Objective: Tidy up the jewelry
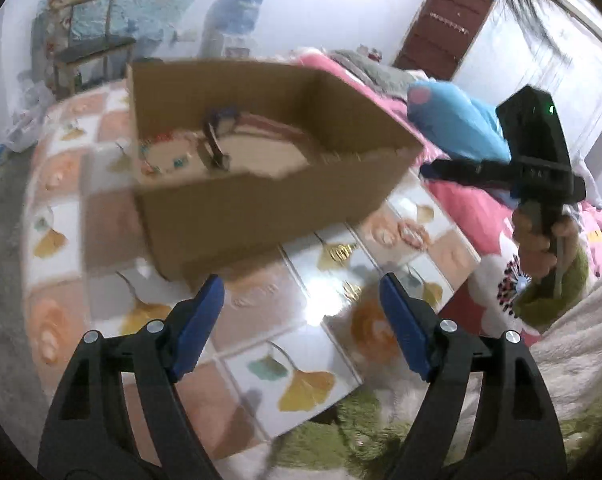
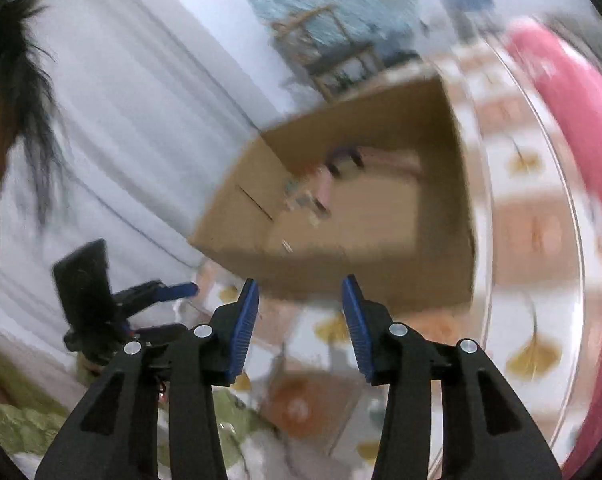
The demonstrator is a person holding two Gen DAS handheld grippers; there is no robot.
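Two claws show in these pictures, one in each hand. In the left wrist view the left claw (image 1: 301, 308) stands wide, with nothing between its blue pads (image 1: 203, 324). In the right wrist view the right claw (image 2: 301, 320) stands partly apart, narrower than the left one, and it is empty too.

Past both claws sits one cardboard box (image 1: 261, 200) with its top open. It rests on a desk (image 1: 293, 292) with a shiny top of orange squares and yellow leaf pictures. Inside the box lie a pink ring shape (image 1: 277, 128), a dark curved piece (image 1: 215, 140) and a string of coloured beads (image 1: 157, 156). The blur hides how many pieces there are in all.

The left view shows the right claw from outside, off to the right and well apart from the box, with a hand (image 1: 537, 236) on its handle. It also shows a pink blanket (image 1: 473, 208) and a blue plush toy (image 1: 457, 120) beyond the desk's right edge. The right view is more smeared; it shows the left claw low at the left, and dark hair (image 2: 25, 60) at the frame's left edge.

Bare desk lies between each claw and the box's near wall.
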